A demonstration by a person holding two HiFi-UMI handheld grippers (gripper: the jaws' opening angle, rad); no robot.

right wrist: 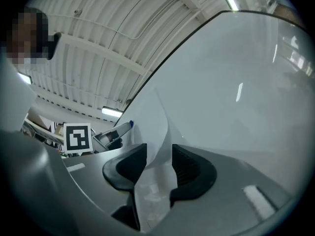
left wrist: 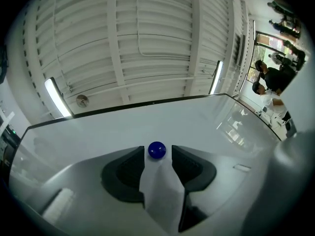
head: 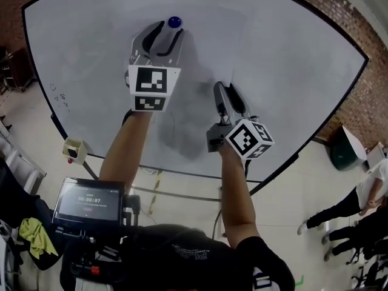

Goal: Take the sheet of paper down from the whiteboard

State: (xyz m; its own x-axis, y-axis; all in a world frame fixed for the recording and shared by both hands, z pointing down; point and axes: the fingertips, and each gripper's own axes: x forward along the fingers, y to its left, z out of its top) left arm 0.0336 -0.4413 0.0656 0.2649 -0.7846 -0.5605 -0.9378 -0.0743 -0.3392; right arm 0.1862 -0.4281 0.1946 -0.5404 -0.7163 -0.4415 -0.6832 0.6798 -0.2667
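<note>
A white sheet of paper (head: 189, 123) hangs on the whiteboard (head: 291, 59), pinned at its top by a round blue magnet (head: 174, 22). My left gripper (head: 159, 40) is raised just below the magnet (left wrist: 157, 150); its jaws stand apart, with a fold of the paper (left wrist: 162, 195) lying loose between them. Lower and to the right, my right gripper (head: 233, 99) points up along the board. Its jaws are also apart, and the sheet's curled edge (right wrist: 156, 132) runs between them. In the right gripper view the left gripper (right wrist: 114, 133) and the magnet (right wrist: 131, 124) show at the left.
A small open box (head: 74, 150) hangs at the board's lower left edge. A screen (head: 90, 202) is mounted in front of my chest. People (head: 357, 205) stand at the right by a green bin (head: 342, 153). The board's black frame (head: 54, 120) runs close below my arms.
</note>
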